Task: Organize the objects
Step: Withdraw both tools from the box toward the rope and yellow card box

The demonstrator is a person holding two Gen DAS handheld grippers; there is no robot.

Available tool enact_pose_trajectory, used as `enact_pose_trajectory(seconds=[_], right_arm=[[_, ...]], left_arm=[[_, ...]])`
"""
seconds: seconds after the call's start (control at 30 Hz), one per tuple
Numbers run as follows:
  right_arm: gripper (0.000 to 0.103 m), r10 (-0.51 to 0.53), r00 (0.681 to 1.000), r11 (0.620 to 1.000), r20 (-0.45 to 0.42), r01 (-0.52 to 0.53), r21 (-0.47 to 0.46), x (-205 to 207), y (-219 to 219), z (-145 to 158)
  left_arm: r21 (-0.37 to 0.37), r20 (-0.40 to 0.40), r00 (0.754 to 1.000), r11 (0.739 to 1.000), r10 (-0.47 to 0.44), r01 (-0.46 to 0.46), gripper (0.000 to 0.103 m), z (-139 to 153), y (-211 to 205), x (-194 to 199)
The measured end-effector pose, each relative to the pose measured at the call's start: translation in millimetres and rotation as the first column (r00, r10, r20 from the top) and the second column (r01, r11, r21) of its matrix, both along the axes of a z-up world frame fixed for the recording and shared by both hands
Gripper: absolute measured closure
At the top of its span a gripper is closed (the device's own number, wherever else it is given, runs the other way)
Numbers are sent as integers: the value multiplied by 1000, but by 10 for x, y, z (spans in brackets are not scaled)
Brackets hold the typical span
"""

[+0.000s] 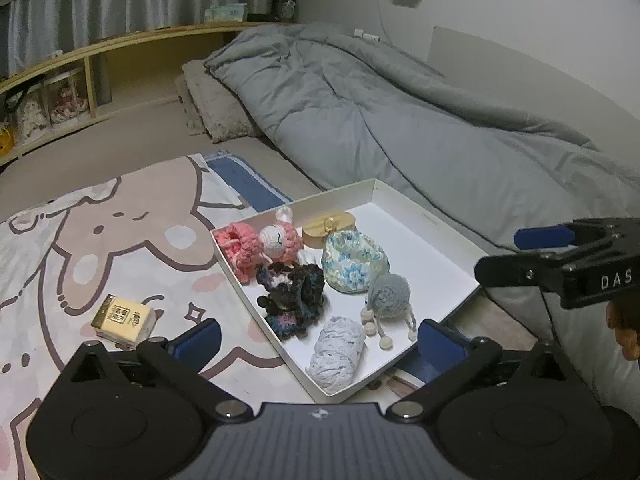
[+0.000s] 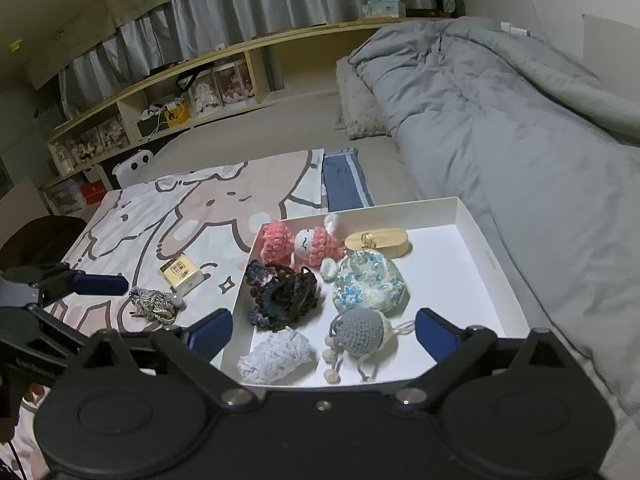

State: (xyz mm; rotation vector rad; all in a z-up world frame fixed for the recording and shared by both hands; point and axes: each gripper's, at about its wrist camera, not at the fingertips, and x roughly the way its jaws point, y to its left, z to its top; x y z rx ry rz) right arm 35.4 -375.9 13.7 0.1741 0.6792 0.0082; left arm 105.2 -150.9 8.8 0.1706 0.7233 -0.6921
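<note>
A white shallow box (image 1: pixel 424 224) (image 2: pixel 480 248) lies on the bed and holds several crochet items: a pink doll (image 1: pixel 256 246) (image 2: pixel 304 244), a dark scrunchie (image 1: pixel 292 292) (image 2: pixel 284 296), a blue floral pouch (image 1: pixel 354 262) (image 2: pixel 368 286), a grey jellyfish (image 1: pixel 390 294) (image 2: pixel 362 332), a white yarn roll (image 1: pixel 338 350) (image 2: pixel 274 356) and a wooden oval case (image 1: pixel 328 230) (image 2: pixel 376 242). A yellow tissue pack (image 1: pixel 122 316) (image 2: pixel 182 272) and a braided grey hair tie (image 2: pixel 154 304) lie on the cartoon blanket (image 1: pixel 100 232) (image 2: pixel 192 208). My left gripper (image 1: pixel 320 340) is open above the box's near end. My right gripper (image 2: pixel 324 330) is open over the box, empty.
A grey duvet (image 1: pixel 400 120) (image 2: pixel 520 120) lies right of the box, a fuzzy pillow (image 1: pixel 212 104) behind. A wooden shelf (image 2: pixel 160 96) with boxes runs along the far side. The right gripper shows at the right edge of the left wrist view (image 1: pixel 560 256).
</note>
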Motion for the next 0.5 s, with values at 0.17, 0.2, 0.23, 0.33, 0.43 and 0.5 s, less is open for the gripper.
enact_pose_trajectory(seconds=[0.17,0.2,0.23,0.33,0.43,0.5], right_arm=[[2,-12,1000,1000,9,12,-6,-118,-4,29],[2,-15,1000,1000,13,15,-17,-144,2,35],[2,-17,1000,1000,15,17,-24,-168,10,40],[0,-24,999,999,22,24,-27,-233,12,50],[0,-33,999,999,35,33,-24,-296,26,64],[0,-36,998,999,44,37,-25,-334,43,72]], left_arm=[[-10,12,1000,1000,16,-16,0,72,95,-98],[-14,12,1000,1000,18,-17,0,83,116,-116],[-18,12,1000,1000,22,-22,0,92,141,-134],[-22,14,1000,999,26,-26,0,114,200,-180],[-17,20,999,999,37,-36,0,126,255,-219],[-18,22,999,999,44,-43,0,139,297,-240]])
